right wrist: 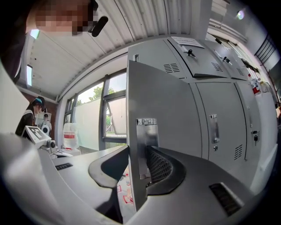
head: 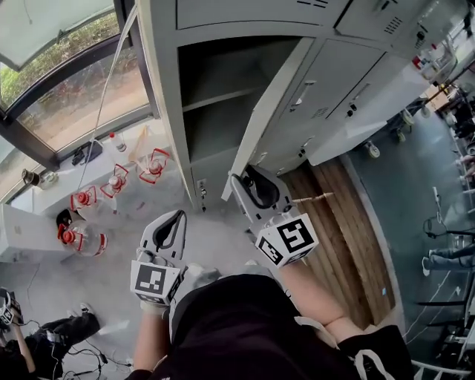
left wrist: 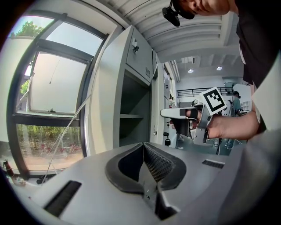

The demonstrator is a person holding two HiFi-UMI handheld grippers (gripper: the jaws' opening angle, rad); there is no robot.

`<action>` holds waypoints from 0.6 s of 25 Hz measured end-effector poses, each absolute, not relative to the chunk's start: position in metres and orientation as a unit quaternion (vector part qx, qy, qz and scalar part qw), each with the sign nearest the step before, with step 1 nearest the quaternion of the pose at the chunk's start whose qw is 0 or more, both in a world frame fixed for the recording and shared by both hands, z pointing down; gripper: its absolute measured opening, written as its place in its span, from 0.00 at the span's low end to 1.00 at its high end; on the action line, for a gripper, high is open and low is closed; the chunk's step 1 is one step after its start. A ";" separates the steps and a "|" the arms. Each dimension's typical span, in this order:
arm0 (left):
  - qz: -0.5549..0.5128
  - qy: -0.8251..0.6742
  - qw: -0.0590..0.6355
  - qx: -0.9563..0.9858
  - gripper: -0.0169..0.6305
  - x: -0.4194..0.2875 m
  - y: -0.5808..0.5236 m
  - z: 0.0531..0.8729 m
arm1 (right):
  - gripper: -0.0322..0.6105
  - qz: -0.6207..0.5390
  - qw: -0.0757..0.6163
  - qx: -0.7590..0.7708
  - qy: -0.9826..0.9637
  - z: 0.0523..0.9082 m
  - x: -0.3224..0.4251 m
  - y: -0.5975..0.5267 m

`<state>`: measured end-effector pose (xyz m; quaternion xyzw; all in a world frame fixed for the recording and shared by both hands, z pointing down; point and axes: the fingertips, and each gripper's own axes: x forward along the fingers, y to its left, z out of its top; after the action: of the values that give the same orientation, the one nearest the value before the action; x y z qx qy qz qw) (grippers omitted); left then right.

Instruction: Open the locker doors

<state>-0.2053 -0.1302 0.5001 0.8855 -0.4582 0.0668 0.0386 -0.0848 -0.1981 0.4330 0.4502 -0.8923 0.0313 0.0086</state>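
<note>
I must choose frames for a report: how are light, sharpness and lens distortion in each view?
Head view: even daylight, sharp, but the lockers lean from the wide lens. Left gripper view: the window is partly washed out and its frame bows. Right gripper view: the locker door between the jaws is close and slightly soft, corners dark.

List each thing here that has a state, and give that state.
window-side locker door, open, swung outward
neighbouring locker doors, closed
upper locker door, closed
right claw, shut on the window-side locker door at its handle edge
left claw, shut, nothing in it
</note>
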 end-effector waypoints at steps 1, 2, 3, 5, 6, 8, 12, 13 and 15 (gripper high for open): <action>0.067 -0.456 0.038 0.887 0.05 -0.197 -0.128 0.499 | 0.29 0.031 0.008 0.448 -0.894 0.432 -0.079 -0.194; 0.068 -0.453 0.038 0.888 0.05 -0.189 -0.126 0.499 | 0.29 0.031 0.007 0.446 -0.894 0.432 -0.072 -0.189; 0.069 -0.449 0.039 0.890 0.05 -0.180 -0.125 0.499 | 0.29 0.031 0.006 0.446 -0.894 0.431 -0.066 -0.186; 0.068 -0.441 0.041 0.894 0.05 -0.164 -0.124 0.499 | 0.29 0.032 0.004 0.450 -0.893 0.432 -0.051 -0.178; 0.068 -0.437 0.042 0.896 0.05 -0.155 -0.123 0.499 | 0.29 0.032 0.003 0.452 -0.891 0.432 -0.044 -0.175; 0.068 -0.429 0.044 0.900 0.05 -0.139 -0.122 0.498 | 0.28 0.032 -0.001 0.457 -0.889 0.431 -0.031 -0.168; 0.071 -0.409 0.038 0.909 0.05 -0.110 -0.121 0.496 | 0.26 0.029 -0.003 0.462 -0.886 0.429 -0.005 -0.157; 0.072 -0.404 0.035 0.911 0.05 -0.103 -0.121 0.496 | 0.25 0.027 -0.004 0.461 -0.887 0.429 0.001 -0.155; 0.071 -0.397 0.034 0.915 0.05 -0.088 -0.122 0.494 | 0.23 0.029 -0.011 0.460 -0.887 0.429 0.015 -0.152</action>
<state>-0.0879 -0.1222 0.4936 0.9146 -0.3965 0.0713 0.0344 0.0147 -0.1516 0.4290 0.4600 -0.8874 0.0287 -0.0110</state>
